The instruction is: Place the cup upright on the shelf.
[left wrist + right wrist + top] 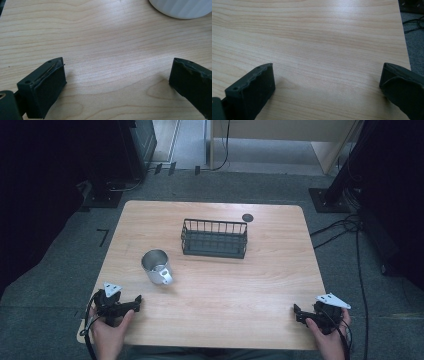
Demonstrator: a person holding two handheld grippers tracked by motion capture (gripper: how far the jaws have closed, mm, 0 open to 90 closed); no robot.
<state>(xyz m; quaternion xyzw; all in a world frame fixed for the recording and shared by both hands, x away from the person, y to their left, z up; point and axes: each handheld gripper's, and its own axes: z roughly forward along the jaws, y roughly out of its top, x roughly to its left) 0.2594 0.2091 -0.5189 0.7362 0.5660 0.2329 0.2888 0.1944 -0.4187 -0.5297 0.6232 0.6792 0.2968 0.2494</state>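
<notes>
Wood-grain tabletop (220,290) is carrying everything, and the person's two hands are resting on its near edge, one at each corner. The left hand (107,332) is gripping the left gripper (131,304), whose jaws are pointing inward along the table; in the left gripper view the left gripper (117,75) is standing with its jaws wide apart, nothing between them but bare wood. A grey three-cornered plate (112,289) is sitting on top of it.

Ahead of that gripper and slightly to its right, near but not touching, a metal mug (156,266) is standing upright with its handle turned toward the person; in the left gripper view its pale rounded base (181,8) is showing at the top right, beyond the jaws.

Farther ahead, between the two grippers and well apart from both, a dark wire basket (214,238) is standing on the table. A small dark round disc (247,217) is lying just behind its right end.

The right hand (327,337) is holding the right gripper (300,312), well apart from the mug. In the right gripper view the right gripper (327,77) is also holding its jaws wide apart over bare wood.
</notes>
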